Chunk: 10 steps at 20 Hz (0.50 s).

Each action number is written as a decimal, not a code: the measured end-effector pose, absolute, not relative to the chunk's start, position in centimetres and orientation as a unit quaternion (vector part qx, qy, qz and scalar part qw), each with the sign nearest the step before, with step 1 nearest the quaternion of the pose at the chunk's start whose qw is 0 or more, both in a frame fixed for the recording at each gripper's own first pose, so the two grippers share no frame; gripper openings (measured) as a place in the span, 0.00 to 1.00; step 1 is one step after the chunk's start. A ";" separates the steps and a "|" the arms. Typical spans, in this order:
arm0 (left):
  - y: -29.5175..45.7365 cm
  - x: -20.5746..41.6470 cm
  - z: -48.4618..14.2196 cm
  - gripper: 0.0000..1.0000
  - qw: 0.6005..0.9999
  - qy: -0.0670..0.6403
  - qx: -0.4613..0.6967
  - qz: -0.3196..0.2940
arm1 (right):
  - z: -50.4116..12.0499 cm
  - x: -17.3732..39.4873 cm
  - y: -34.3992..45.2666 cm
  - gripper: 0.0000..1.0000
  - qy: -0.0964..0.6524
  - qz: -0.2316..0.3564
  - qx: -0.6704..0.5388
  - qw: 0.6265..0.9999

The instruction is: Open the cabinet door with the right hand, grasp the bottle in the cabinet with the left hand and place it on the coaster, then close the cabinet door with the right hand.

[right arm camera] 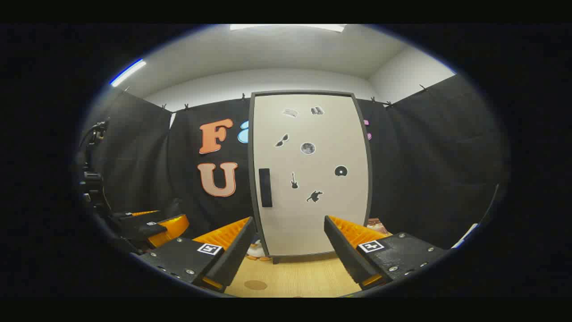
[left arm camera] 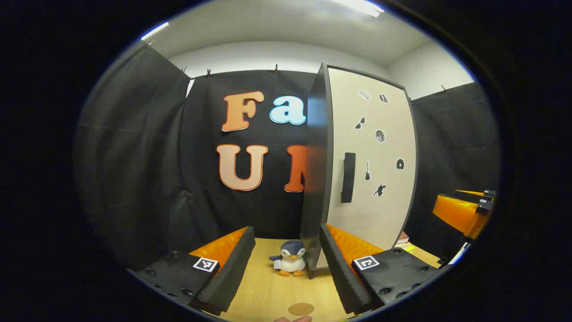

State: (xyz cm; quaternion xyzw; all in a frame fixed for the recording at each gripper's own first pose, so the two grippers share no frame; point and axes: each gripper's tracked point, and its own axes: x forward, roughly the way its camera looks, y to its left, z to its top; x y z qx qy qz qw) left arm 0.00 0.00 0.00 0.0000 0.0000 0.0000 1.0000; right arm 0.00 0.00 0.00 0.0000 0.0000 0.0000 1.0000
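We're parked facing cabinet door [right arm camera: 310, 179], shut, handle [right arm camera: 265, 187] at 9 o'clock edge. Right gripper [right arm camera: 288, 250] jaws spread wide, empty, lined up for handle pull. Left gripper [left arm camera: 286, 273] gaping too, waiting. Coaster [left arm camera: 300, 308] at 6 o'clock, near penguin toy [left arm camera: 290, 258]. Bottle presumably behind door, can't tell.

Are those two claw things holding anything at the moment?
No. The left tool and the right tool are both open with nothing between their fingers. The cabinet door is shut, its handle untouched.
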 end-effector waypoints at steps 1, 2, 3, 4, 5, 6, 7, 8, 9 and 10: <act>0.0 -0.1 0.2 0.94 1.000 -0.002 0.002 -0.001 | -0.2 0.0 0.1 0.95 0.002 0.001 0.002 1.000; 0.1 -0.2 0.2 0.94 1.000 -0.002 0.004 0.001 | -0.4 0.0 0.2 0.95 0.004 0.002 0.004 1.000; 0.3 -0.4 0.1 0.94 1.000 0.000 0.006 0.005 | -0.4 0.0 0.3 0.95 0.004 0.002 0.006 1.000; 0.4 -0.4 0.1 0.94 1.000 0.002 0.006 0.005 | -0.4 0.0 0.4 0.95 0.005 0.003 0.006 1.000; 0.4 -0.5 0.1 0.94 1.000 0.003 0.006 0.007 | -0.5 0.0 0.5 0.95 0.006 0.002 0.006 1.000; 0.6 -0.7 0.1 0.94 1.000 0.002 0.005 0.008 | -0.6 0.0 0.6 0.95 0.007 0.004 0.006 1.000; 0.8 -0.7 0.1 0.94 1.000 0.002 0.005 0.008 | -0.7 0.0 0.8 0.95 0.008 0.005 0.007 1.000; 0.8 -0.6 0.0 0.94 1.000 0.002 0.004 0.008 | -0.8 0.0 1.0 0.95 0.009 0.007 0.007 1.000; 0.8 -0.6 0.1 0.94 1.000 0.003 0.003 0.007 | -0.7 -0.1 1.1 0.95 0.009 0.008 0.006 1.000; 0.8 -0.7 0.0 0.95 1.000 0.003 0.003 0.008 | -0.7 -0.1 1.2 0.95 0.007 0.008 0.005 1.000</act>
